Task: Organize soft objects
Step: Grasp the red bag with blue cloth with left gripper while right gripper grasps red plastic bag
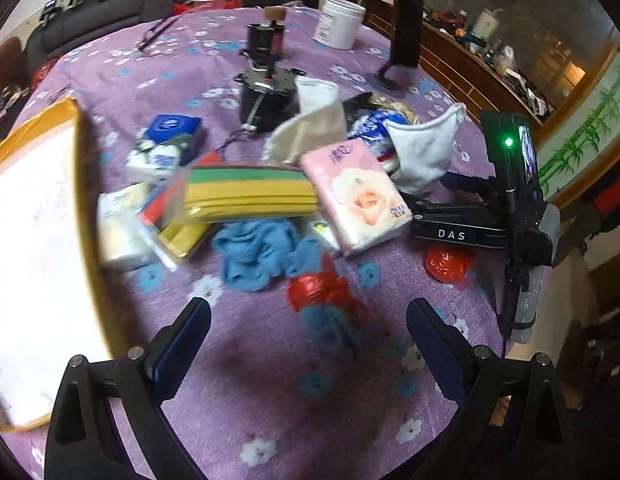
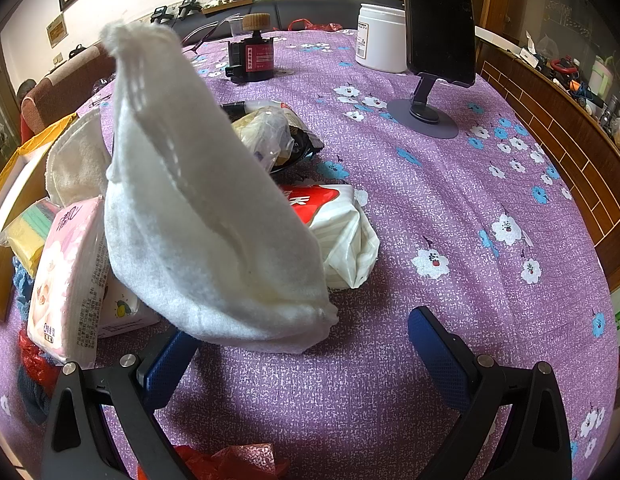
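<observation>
Both grippers hover over a purple flowered tablecloth with jaws spread wide, gripping nothing. The left gripper faces a pile in the middle: sponge pack, pink tissue pack, blue cloth. A white towel droops just beyond the right gripper, over its left finger. A yellow box sits left.

We've got matching tools: the left black plastic two-finger gripper and right black plastic two-finger gripper both have textured blue finger pads, silver screws, triangular cutouts.
</observation>
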